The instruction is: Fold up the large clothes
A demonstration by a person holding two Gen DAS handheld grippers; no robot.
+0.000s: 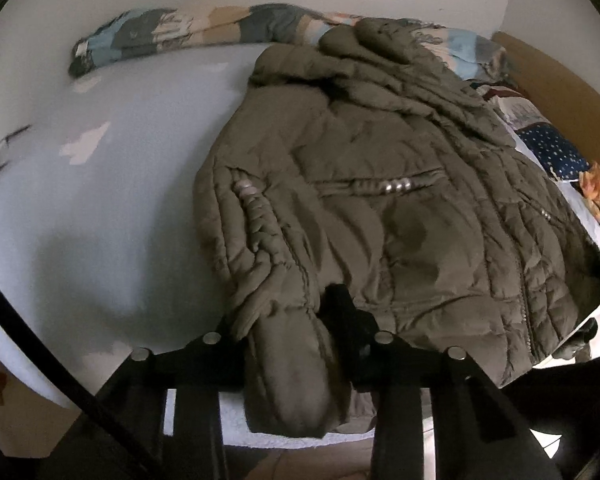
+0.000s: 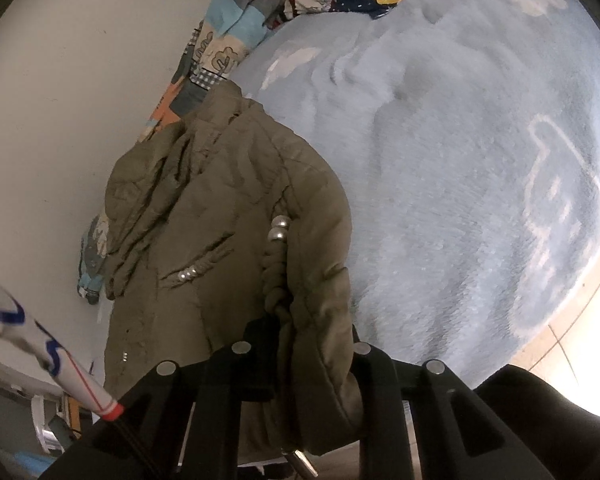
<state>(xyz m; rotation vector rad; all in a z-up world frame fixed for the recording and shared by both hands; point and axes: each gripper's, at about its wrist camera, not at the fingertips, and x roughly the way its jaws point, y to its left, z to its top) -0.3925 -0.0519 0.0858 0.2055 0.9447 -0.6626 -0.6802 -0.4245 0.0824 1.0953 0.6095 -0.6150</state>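
So the olive puffer jacket (image 1: pixel 380 208) is spread on the pale blue bed cover (image 1: pixel 120 160), collar toward the wall. Both grippers are clamped on its near hem: the left gripper (image 1: pixel 296 340) has a padded fold pinched between its jaws, and the right gripper (image 2: pixel 312 344) bites the zipper-edge bunch. My guess is 2 hem grips let you lift the bottom toward the collar evenly.

right gripper (image 2: pixel 300 354): clamped on hem of olive jacket (image 2: pixel 220 216) | jacket: resting on pale blue bed (image 2: pixel 460 184) | patterned quilt (image 2: pixel 228 44): along wall
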